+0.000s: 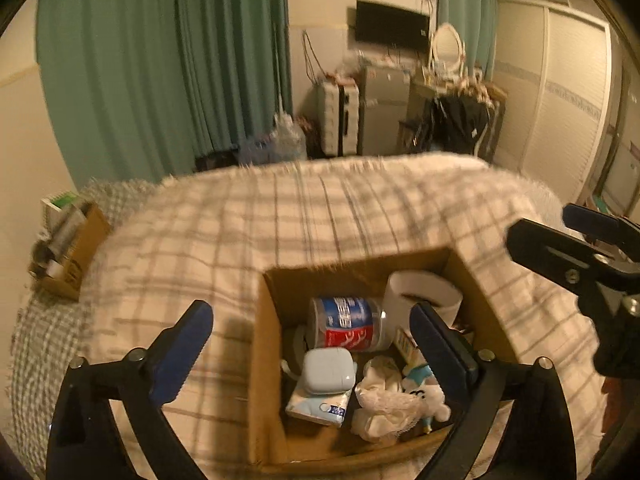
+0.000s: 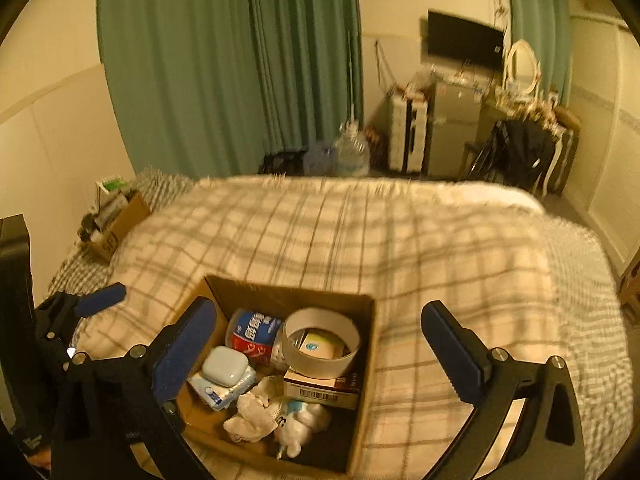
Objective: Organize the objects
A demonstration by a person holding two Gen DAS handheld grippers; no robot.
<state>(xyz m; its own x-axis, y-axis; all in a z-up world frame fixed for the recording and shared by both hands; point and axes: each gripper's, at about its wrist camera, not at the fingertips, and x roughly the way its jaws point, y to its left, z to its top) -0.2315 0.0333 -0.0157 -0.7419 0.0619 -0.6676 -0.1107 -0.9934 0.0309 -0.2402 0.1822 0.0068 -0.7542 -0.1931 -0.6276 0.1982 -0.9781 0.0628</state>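
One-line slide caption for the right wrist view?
Open right tool hovers over a cardboard box on a plaid bedspread, holding a tape roll, blue case and crumpled paper.

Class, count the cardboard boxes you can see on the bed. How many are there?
2. One open box lies near, below both grippers, full of items; a second box sits at the bed's far left edge. Others may be hidden.

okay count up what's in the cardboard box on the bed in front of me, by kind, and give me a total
In the cardboard box, as far as shows:
Blue and red canister: 1
Tape roll: 1
Light blue case: 1
Tissue pack: 1
Crumpled white wrapper: 1
White plush toy: 1
Barcoded carton: 1
Total: 7
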